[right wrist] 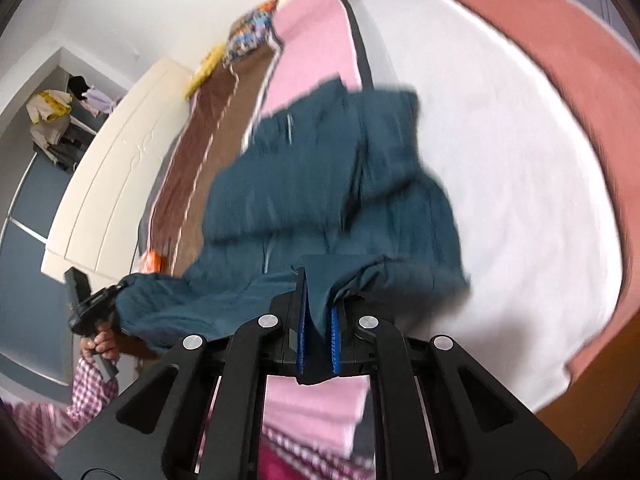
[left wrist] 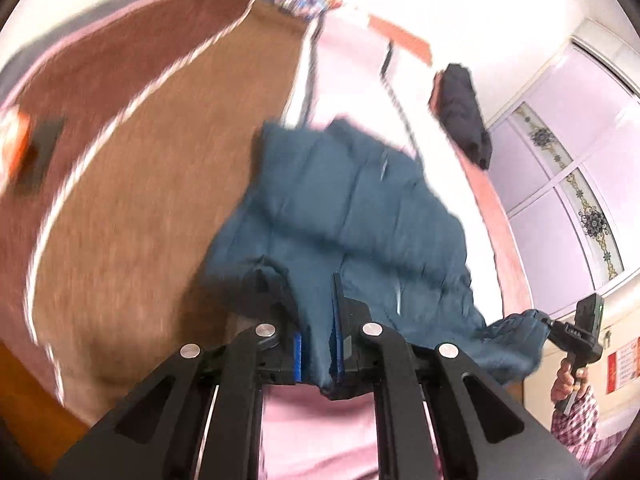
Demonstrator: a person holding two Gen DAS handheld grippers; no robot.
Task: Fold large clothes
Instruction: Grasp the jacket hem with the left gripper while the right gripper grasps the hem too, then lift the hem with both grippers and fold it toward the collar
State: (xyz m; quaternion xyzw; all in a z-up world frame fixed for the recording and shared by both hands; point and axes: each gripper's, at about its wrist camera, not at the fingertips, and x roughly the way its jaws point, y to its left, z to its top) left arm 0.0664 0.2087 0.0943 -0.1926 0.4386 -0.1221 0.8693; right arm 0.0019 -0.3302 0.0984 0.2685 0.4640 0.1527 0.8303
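A large teal quilted jacket hangs in the air over the bed, stretched between both grippers. My left gripper is shut on one edge of it, cloth pinched between the blue pads. My right gripper is shut on the other edge of the jacket. In the left wrist view the right gripper shows at the far right, gripping the jacket's corner. In the right wrist view the left gripper shows at the left, also on the cloth. Both views are motion-blurred.
The bed below has a pink sheet, a white cover, a brown blanket and a salmon blanket. A dark garment lies at the far side. A cream wardrobe and a glass-paned door stand nearby.
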